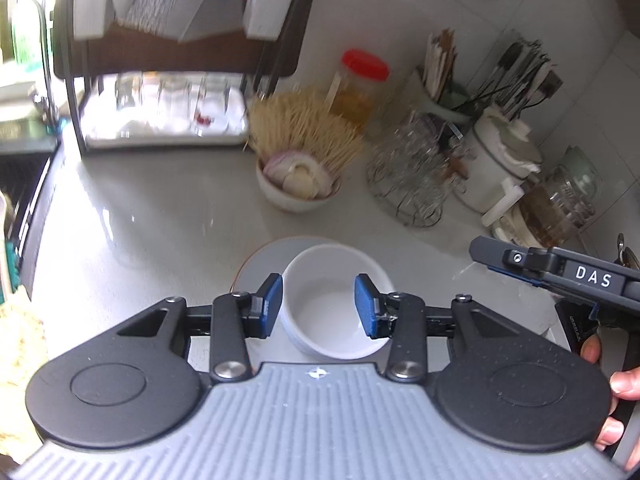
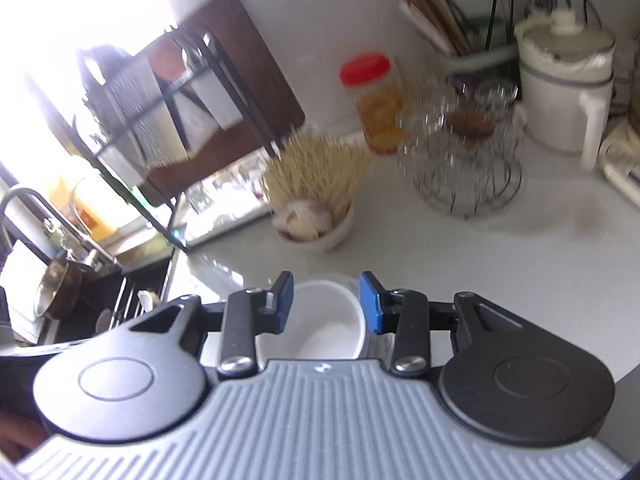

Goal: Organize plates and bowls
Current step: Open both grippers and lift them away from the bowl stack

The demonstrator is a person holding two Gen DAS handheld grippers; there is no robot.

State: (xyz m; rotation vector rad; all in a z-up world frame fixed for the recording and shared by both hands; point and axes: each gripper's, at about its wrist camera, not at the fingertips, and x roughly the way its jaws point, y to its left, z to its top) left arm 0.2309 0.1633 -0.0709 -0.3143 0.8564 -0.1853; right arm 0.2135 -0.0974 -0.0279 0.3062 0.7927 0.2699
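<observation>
Looking along my left tongs, I see the jaws standing partly open with nothing pressed between the blue pads; the small white bowl shows in the gap, but it sits below on a grey plate, not in my grip. That bowl rests inside the plate, I judge, so the two form one nested stack near the front of the pale counter. My right tongs reach in from the right edge of this view, a hand wrapped round the handle, clear of the bowl. Further back, a second bowl holding garlic and a clump of toothpicks stands apart from the stack, and the dish rack stands at the back left beside the sink, which is probably where crockery belongs. Turning to the right view, my right tongs also stand partly open and empty, their pads framing the same white bowl from above without touching it; the plate beneath is mostly hidden here. The garlic bowl sits between the stack and the rack, and a wire basket of glasses stands to its right, well apart from the stack.
</observation>
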